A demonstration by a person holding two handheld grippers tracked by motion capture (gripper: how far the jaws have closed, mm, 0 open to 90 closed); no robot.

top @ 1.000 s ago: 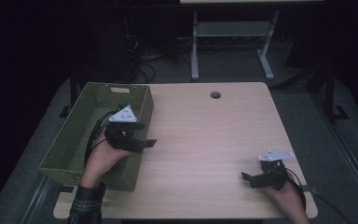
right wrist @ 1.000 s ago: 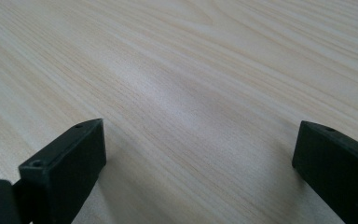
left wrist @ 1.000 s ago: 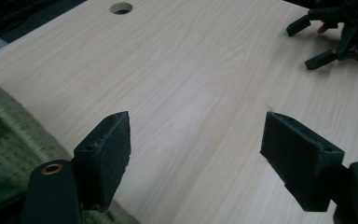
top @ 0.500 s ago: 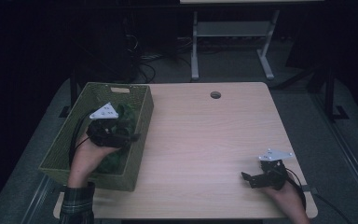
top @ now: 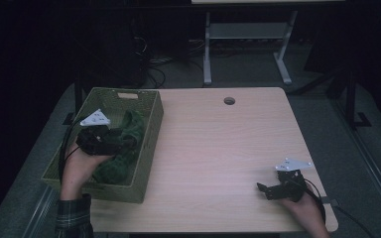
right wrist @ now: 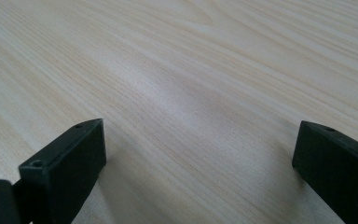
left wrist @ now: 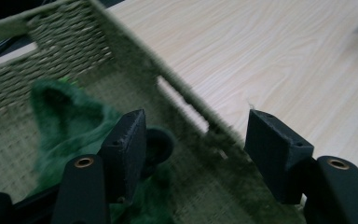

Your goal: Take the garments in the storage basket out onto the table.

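Left gripper (left wrist: pixel 193 140) half-open above basket (left wrist: pixel 65 42)

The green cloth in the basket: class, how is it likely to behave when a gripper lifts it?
The green cloth lies crumpled in soft folds in the woven basket, so it is probably floppy and would drape and hang. Its fuzzy surface in the left gripper view suggests it should grip well, not slip. It looks light and unlikely to roll or break.
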